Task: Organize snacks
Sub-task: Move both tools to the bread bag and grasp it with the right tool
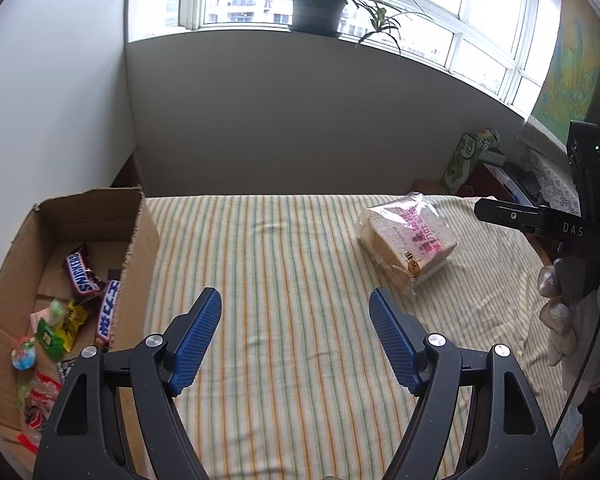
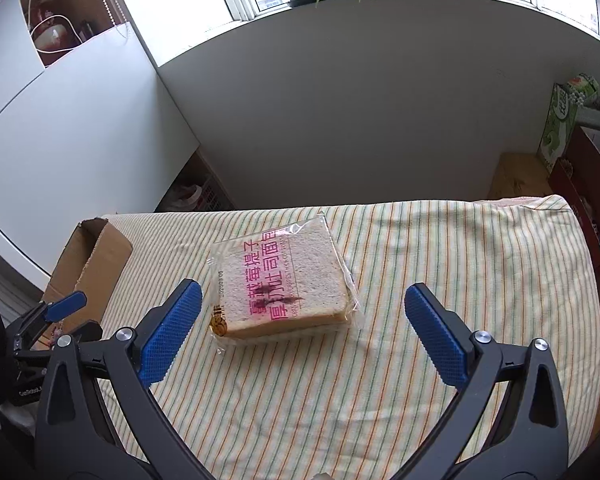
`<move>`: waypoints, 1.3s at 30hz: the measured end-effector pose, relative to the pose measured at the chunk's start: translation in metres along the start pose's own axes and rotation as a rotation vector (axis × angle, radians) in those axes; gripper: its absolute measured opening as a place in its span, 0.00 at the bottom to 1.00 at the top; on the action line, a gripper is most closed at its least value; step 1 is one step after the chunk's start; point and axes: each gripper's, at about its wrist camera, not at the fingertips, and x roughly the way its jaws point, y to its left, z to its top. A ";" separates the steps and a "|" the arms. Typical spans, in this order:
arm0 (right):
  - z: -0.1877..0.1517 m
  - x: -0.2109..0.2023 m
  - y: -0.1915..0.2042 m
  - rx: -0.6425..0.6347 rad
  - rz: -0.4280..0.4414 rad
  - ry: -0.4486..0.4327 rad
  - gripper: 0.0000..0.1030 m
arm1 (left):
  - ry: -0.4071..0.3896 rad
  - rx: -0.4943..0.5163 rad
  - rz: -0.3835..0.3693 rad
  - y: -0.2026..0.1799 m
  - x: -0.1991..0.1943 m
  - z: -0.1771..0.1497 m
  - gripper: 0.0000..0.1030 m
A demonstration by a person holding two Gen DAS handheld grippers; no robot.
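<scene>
Cardboard box (image 1: 80,236) sits at the left edge of the striped worktop (image 1: 292,280), open at the top and already holding Snickers bars (image 1: 83,276) and a jumble of small wrapped sweets (image 1: 52,332). Just right of the box wall, the left claw (image 1: 295,312) hovers over bare cloth, spread wide and carrying nothing. Further right lies the one snack not yet boxed: a bagged bread loaf (image 2: 280,280) in clear film with pink lettering, flat on the cloth and well apart from the box. The right claw (image 2: 303,304) hangs just in front of it, also spread wide and empty, its blue pads (image 2: 172,320) either side of the pack's near edge without touching.

By the look of it the sorting is nearly finished, and the step in hand is the reach for the bread. The next move calls for lowering the right claw so the pads straddle the loaf's sides, then closing gently, since soft slices and slippery film could crush or slide.
</scene>
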 end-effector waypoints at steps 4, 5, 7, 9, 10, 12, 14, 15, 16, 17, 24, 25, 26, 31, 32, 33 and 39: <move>0.001 0.014 -0.008 -0.001 0.016 0.024 1.00 | 0.029 0.006 -0.028 -0.013 0.018 0.003 0.74; 0.002 0.019 -0.009 -0.005 0.023 0.033 1.00 | 0.036 0.005 -0.034 -0.016 0.022 0.004 0.74; 0.003 0.027 -0.010 -0.015 0.039 0.052 1.00 | 0.050 0.000 -0.050 -0.021 0.031 0.007 0.74; 0.005 0.035 -0.008 -0.027 0.049 0.069 1.00 | 0.064 -0.010 -0.073 -0.026 0.039 0.010 0.74; 0.006 0.039 -0.008 -0.033 0.053 0.075 1.00 | 0.068 -0.011 -0.085 -0.029 0.043 0.012 0.74; 0.008 0.045 -0.007 -0.043 0.063 0.090 1.00 | 0.078 -0.015 -0.109 -0.036 0.050 0.016 0.74; 0.010 0.051 -0.005 -0.050 0.063 0.099 1.00 | 0.089 -0.016 -0.128 -0.043 0.057 0.019 0.74; 0.011 0.053 -0.005 -0.052 0.067 0.102 0.98 | 0.093 -0.010 -0.135 -0.047 0.060 0.021 0.74; 0.011 0.055 -0.006 -0.050 0.072 0.106 0.97 | 0.099 -0.002 -0.142 -0.052 0.064 0.022 0.74; 0.012 0.057 -0.006 -0.047 0.078 0.111 0.94 | 0.108 0.001 -0.148 -0.056 0.068 0.022 0.74; 0.007 0.072 -0.009 -0.038 0.115 0.171 0.72 | 0.165 -0.013 -0.180 -0.063 0.091 0.023 0.57; 0.006 0.072 -0.009 -0.040 0.110 0.171 0.72 | 0.177 -0.010 -0.182 -0.063 0.093 0.022 0.53; 0.006 0.072 -0.010 -0.038 0.113 0.169 0.71 | 0.183 -0.010 -0.187 -0.063 0.095 0.022 0.51; 0.003 0.068 -0.013 -0.018 0.137 0.179 0.59 | 0.182 0.016 -0.215 -0.070 0.095 0.024 0.33; 0.002 0.066 -0.013 -0.020 0.136 0.181 0.57 | 0.177 0.030 -0.199 -0.072 0.093 0.024 0.33; 0.000 0.064 -0.011 -0.024 0.135 0.182 0.56 | 0.172 0.040 -0.195 -0.074 0.093 0.025 0.33; -0.009 0.057 0.005 -0.044 0.124 0.186 0.52 | 0.162 0.054 -0.174 -0.071 0.083 0.020 0.33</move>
